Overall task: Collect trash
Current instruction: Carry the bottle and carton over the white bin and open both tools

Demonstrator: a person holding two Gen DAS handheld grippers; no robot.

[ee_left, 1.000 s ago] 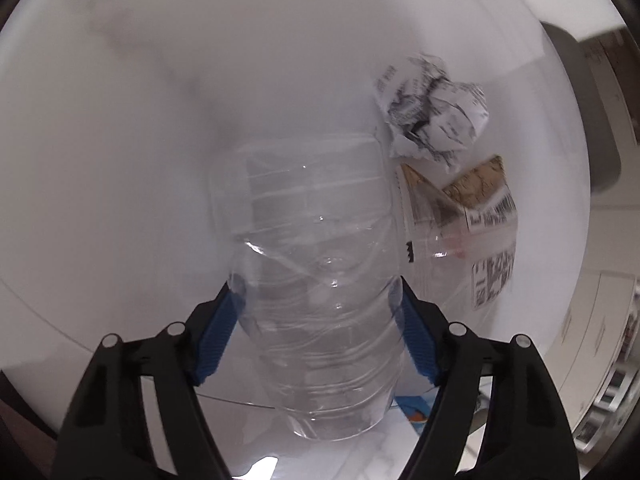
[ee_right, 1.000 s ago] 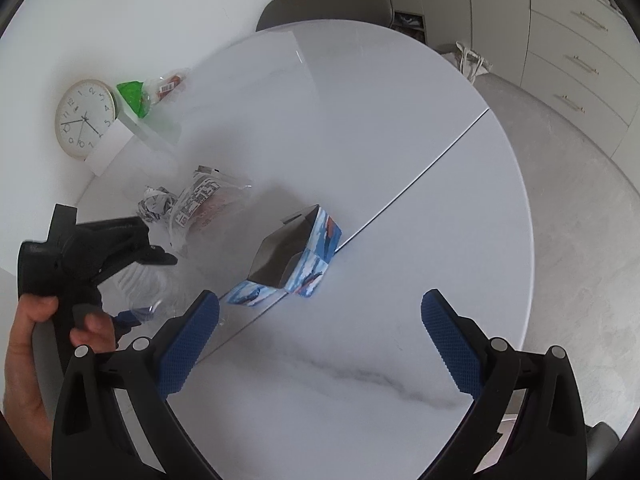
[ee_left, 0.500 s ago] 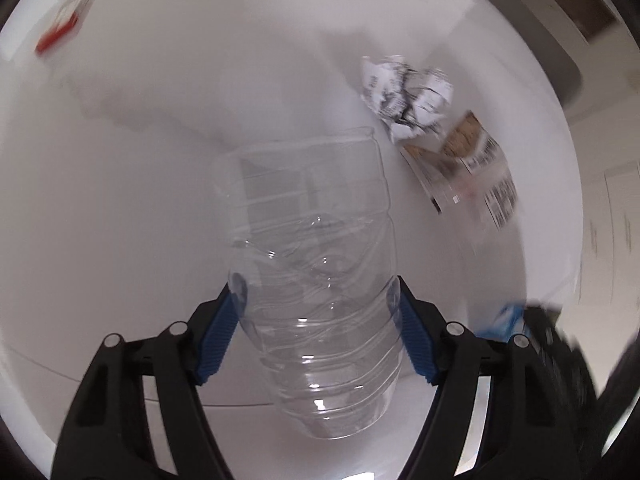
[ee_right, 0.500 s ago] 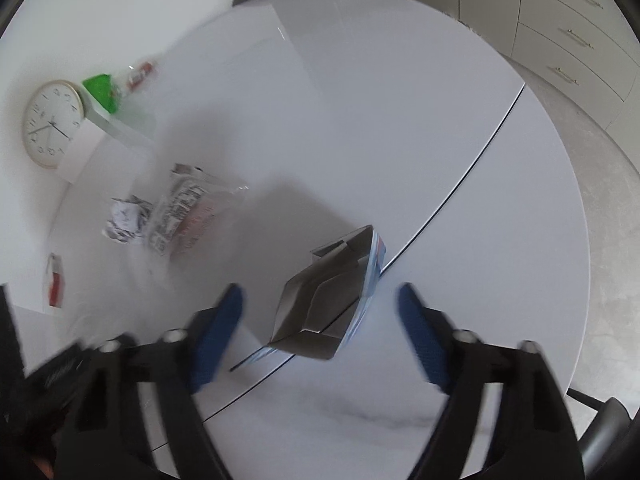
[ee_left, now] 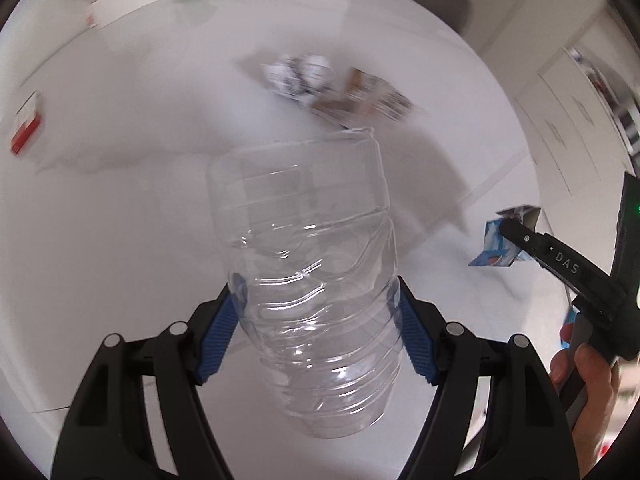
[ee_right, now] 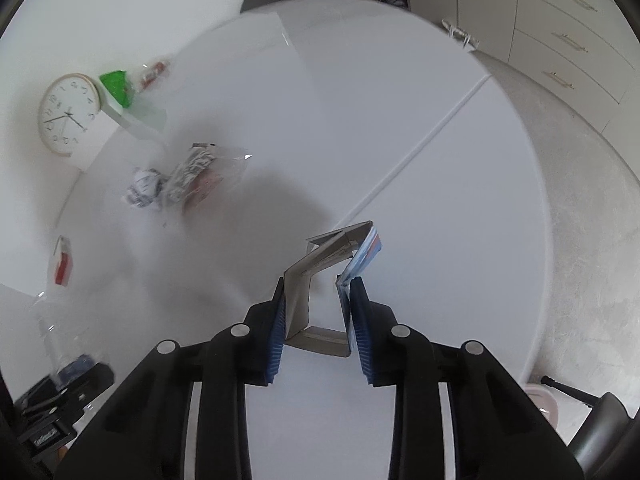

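The left tongs [ee_left: 316, 312] grip the light, crushable clear bottle [ee_left: 308, 276] mid-body above the tabletop [ee_right: 360, 120], while the right tongs [ee_right: 318, 312] clamp the flimsy open carton [ee_right: 332, 268] by its sidewalls.

We look down from each wrist, close over the white table [ee_left: 120, 240]; both views share the crumpled paper [ee_left: 300, 74] [ee_right: 144, 190] and opposite gripper.
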